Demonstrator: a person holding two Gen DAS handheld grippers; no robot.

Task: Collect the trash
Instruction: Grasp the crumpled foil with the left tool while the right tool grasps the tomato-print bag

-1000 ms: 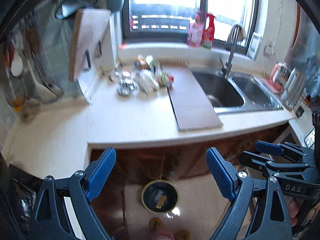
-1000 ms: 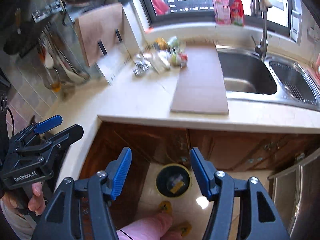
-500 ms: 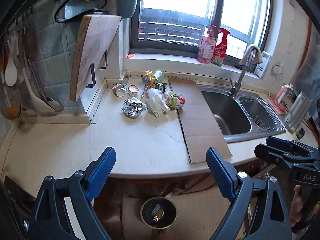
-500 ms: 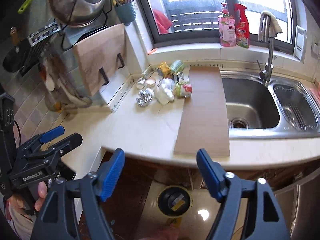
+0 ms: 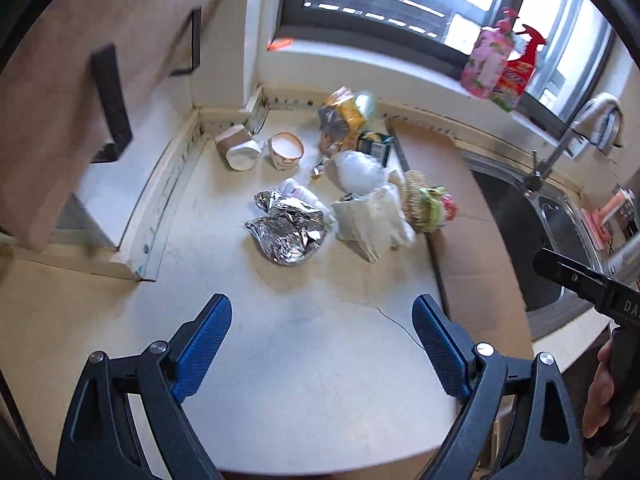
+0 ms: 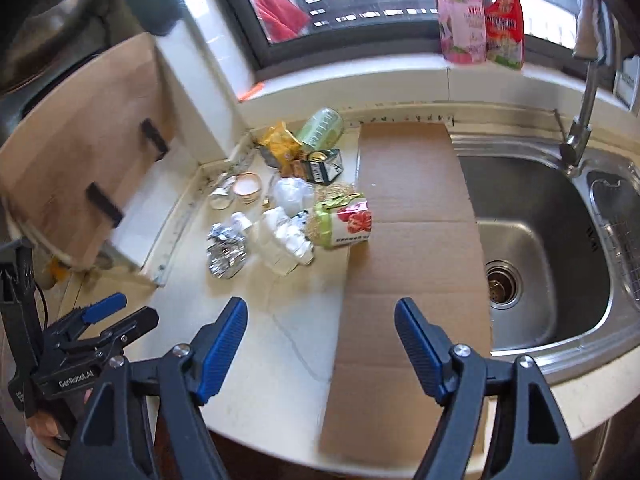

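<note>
A pile of trash lies at the back of the cream counter: crumpled foil (image 5: 288, 230) (image 6: 226, 250), white crumpled paper (image 5: 372, 216) (image 6: 286, 238), a green and red wrapper (image 5: 430, 204) (image 6: 344, 220), two paper cups (image 5: 242, 148), a yellow bag (image 5: 340, 114) (image 6: 280, 142), a dark carton (image 6: 324, 166) and a green bottle (image 6: 322, 128). My left gripper (image 5: 322, 344) is open and empty above the counter, short of the foil. My right gripper (image 6: 322, 340) is open and empty above the counter's front edge, over the cardboard's left edge.
A flat cardboard sheet (image 6: 412, 248) lies on the counter beside the steel sink (image 6: 536, 248) with its tap (image 6: 586, 92). A wooden cutting board (image 6: 76, 148) leans at the left. Spray bottles (image 6: 480, 16) stand on the window sill.
Both grippers have risen from the floor bin's level and moved forward over the counter, closer to the trash pile. The bin has left view. Both stay open.
</note>
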